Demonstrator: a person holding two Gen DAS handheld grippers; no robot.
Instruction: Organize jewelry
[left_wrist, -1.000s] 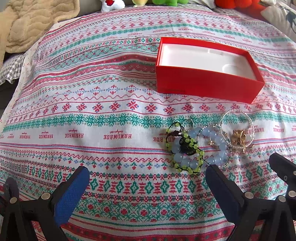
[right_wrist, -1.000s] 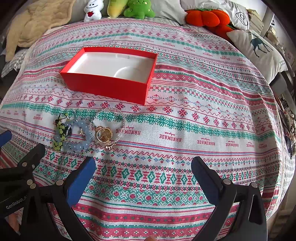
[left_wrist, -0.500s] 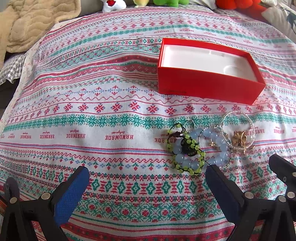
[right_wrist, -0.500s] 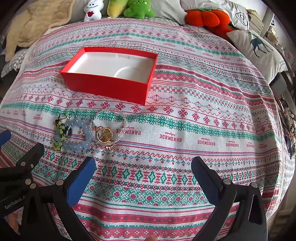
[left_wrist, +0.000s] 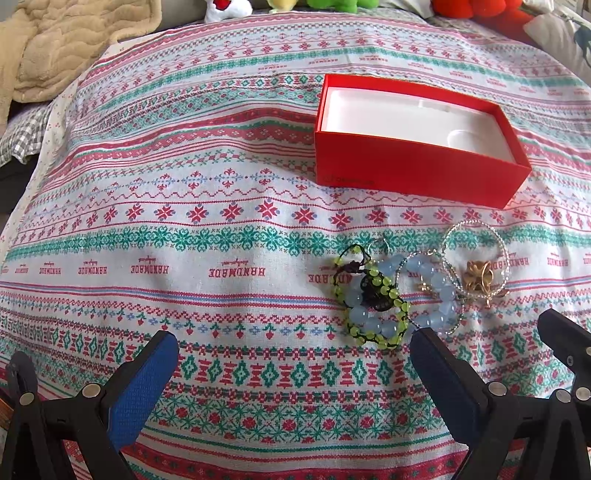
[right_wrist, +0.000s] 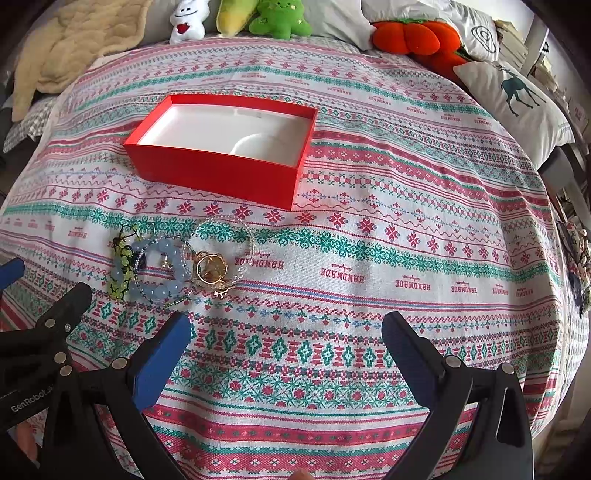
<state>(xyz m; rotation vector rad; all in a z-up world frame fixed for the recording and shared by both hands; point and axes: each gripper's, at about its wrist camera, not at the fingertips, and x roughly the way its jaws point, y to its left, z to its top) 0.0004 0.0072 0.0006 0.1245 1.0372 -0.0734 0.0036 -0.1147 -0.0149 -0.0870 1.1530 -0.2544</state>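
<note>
Nothing moved. Both our claws, left gripper (left_wrist: 291, 365) and right gripper (right_wrist: 286, 345), gape wide; bracelets (left_wrist: 373, 295) lie tangled near red box (left_wrist: 413, 173); we pinch one strand.

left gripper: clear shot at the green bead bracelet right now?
Probably yes. The left gripper is open and the green bead bracelet lies just ahead, nothing between. But it is tangled with the blue bead bracelet, so both may lift.

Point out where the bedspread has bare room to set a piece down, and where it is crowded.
Bare: the wide stretch left of the red box and the bracelet pile, and all the cloth right of both, toward the deer pillow. Crowded: the pile itself, overlapping beaded bracelets just in front of the box.
</note>
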